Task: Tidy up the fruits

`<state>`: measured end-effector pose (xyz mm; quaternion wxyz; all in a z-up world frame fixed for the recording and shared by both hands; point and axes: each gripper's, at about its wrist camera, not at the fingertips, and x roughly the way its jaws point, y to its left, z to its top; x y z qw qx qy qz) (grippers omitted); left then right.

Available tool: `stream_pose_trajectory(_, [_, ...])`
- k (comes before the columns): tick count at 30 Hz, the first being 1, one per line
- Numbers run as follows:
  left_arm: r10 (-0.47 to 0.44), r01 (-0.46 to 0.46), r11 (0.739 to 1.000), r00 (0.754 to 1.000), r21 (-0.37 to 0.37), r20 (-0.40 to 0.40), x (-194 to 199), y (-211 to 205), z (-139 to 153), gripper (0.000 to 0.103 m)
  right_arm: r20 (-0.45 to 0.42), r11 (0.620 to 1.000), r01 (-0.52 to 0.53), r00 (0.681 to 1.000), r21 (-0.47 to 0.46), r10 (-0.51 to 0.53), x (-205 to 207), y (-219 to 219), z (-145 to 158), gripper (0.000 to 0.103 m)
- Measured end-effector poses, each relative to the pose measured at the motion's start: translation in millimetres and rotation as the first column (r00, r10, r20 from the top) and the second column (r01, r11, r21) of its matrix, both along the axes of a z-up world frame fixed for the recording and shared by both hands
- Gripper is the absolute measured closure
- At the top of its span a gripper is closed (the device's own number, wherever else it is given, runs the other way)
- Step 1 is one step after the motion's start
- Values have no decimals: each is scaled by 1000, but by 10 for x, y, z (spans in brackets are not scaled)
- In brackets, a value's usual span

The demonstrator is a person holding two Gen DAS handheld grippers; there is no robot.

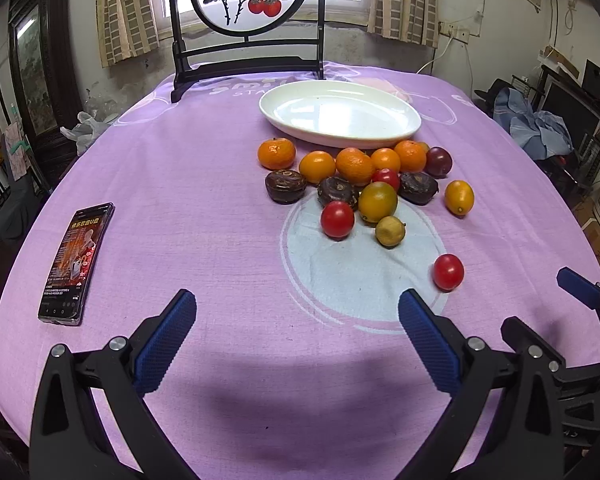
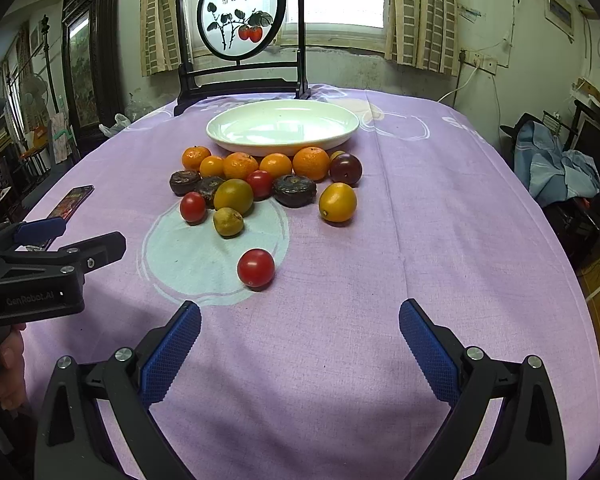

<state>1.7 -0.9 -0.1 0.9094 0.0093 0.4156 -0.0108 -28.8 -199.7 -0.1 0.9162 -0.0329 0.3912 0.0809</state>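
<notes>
Two claws hover low over the surface, which is covered by a purple cloth. The left claw has its blue pads spread wide with nothing between them; the right claw is spread just as wide and also empty. In the right view the left claw shows at the left edge, beside the phone, which lies well left of the fruit.

Nearest is a lone tomato, ahead of the right claw and a little left of its centre, apart from the rest; in the left view it sits ahead and right of the left claw's right pad. Beyond it lies a small yellow-green lime, then a second tomato and a larger green-orange citrus. A yellow kumquat lies off to the right, apart from the cluster.

Behind these come three dark brown chestnuts, the rightmost, with a third tomato among them. Farther back is a row of five oranges, the leftmost, and one purple plum at its right end; a small yellowish fruit shows partly hidden behind the plum.

Past the row, just beyond the oranges, is one white plate, with nothing on it. A framed round screen stands at the far edge.
</notes>
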Motion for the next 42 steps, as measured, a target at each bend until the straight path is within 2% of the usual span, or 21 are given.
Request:
stream_pose_trajectory(34, [-2,2,1000,1000,-6,-8,-15,38,-68,4,-13,1000,-7,1000,-6,7,24,49,-83,4])
stream_pose_trajectory(42, [1,-1,1000,1000,-8,0,199,203,-50,4,-94,999,-46,995,-18,44,265,162,-204,4])
